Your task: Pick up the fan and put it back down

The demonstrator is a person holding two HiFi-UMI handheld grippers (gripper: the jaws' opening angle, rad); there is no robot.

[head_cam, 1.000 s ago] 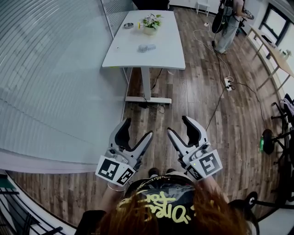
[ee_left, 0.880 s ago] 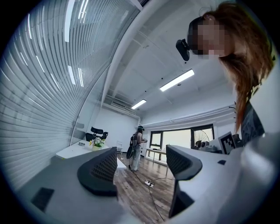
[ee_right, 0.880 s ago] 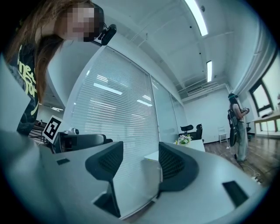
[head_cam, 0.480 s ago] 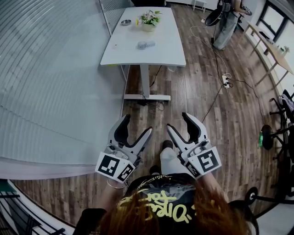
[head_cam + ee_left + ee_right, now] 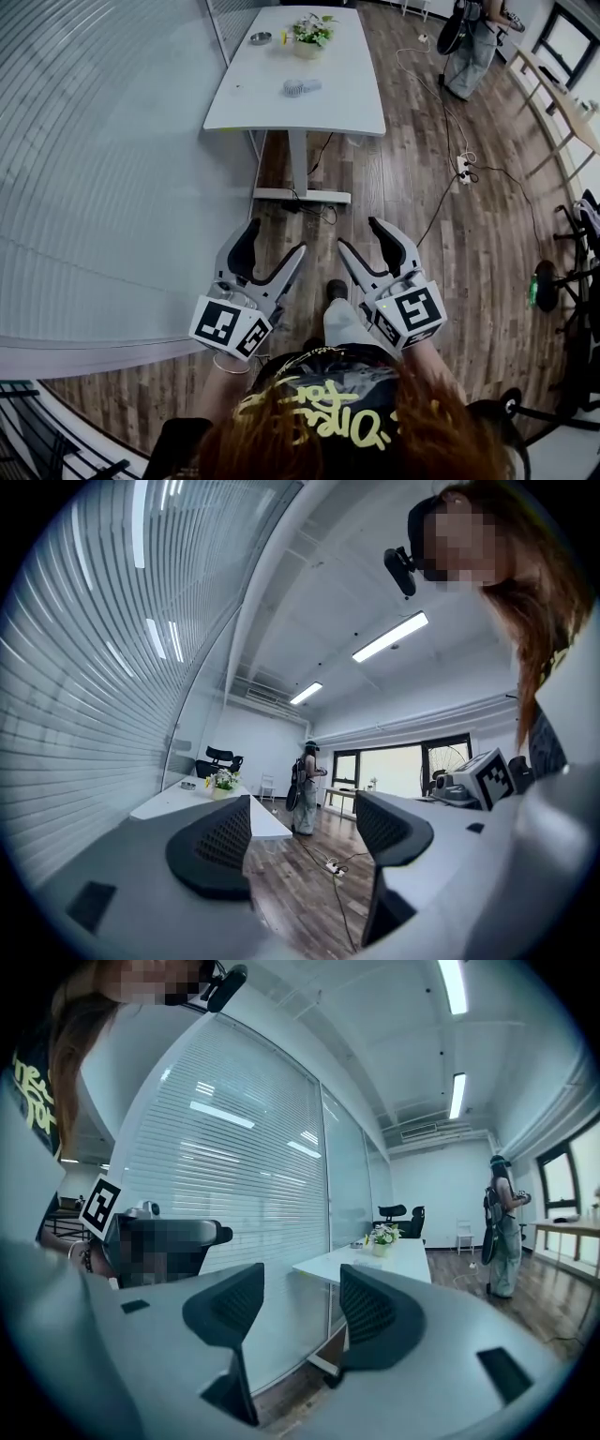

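Left gripper (image 5: 276, 239) and right gripper (image 5: 359, 236) both gape wide, empty, over the floor (image 5: 412, 187), well apart from the fan (image 5: 300, 87) on the table (image 5: 328, 108)

A dark plank floor (image 5: 506, 244) runs down the room, where a white table (image 5: 347, 94) stands beside a glass wall (image 5: 103, 159) lined with blinds, a flower pot (image 5: 309, 42) near its far end. A cable (image 5: 439, 214) trails over the floor to a power strip (image 5: 462, 169). Strip lights (image 5: 389, 637) glow on the white ceiling, windows (image 5: 398, 771) fill one side, and black chairs (image 5: 398, 1213) stand by the end wall.
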